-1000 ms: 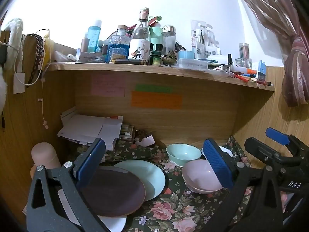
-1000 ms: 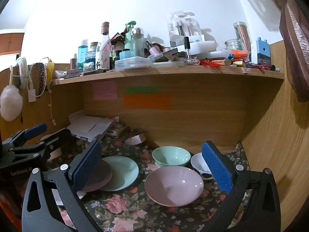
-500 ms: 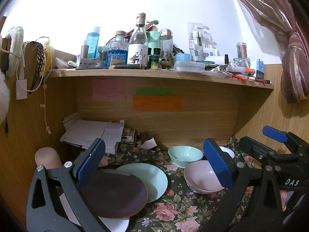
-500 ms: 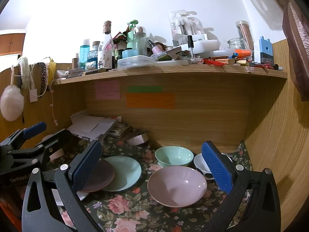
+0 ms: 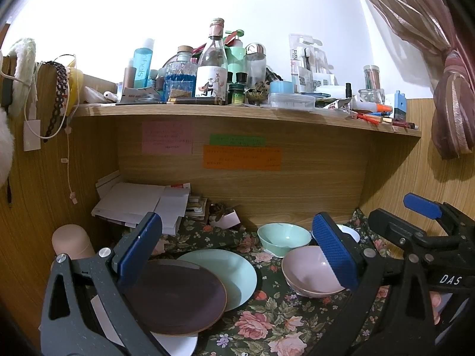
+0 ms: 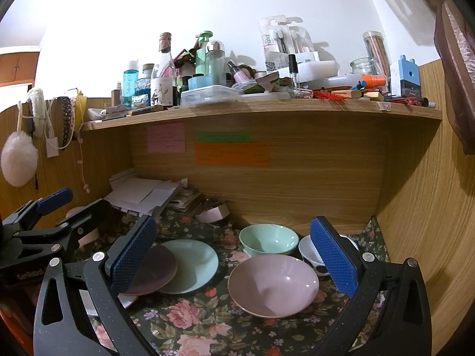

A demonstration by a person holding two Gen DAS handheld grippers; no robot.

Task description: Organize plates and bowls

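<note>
floral cloth [image 6: 207, 320] | both grippers [image 5: 237, 249] [image 6: 234, 252] gaping, empty | white bowl [image 6: 308, 247] clearer in right view

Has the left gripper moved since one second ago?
Yes. The left gripper drew back slightly: the orange note and mint bowl sit higher and look smaller in its view.

Left gripper [image 5: 237, 252]: held level, pointing forward, 2 blue-padded fingers [image 5: 334, 250] spread wide, nothing between them. Seen from the right wrist camera at far left [image 6: 56, 216], black frame angled inward. Right gripper [image 6: 234, 256]: also level and forward, jaws wide apart, clamping nothing, pads [image 6: 132, 253] clear of any contact. Seen from the left wrist camera at far right [image 5: 415, 219], alongside and slightly ahead.
</note>
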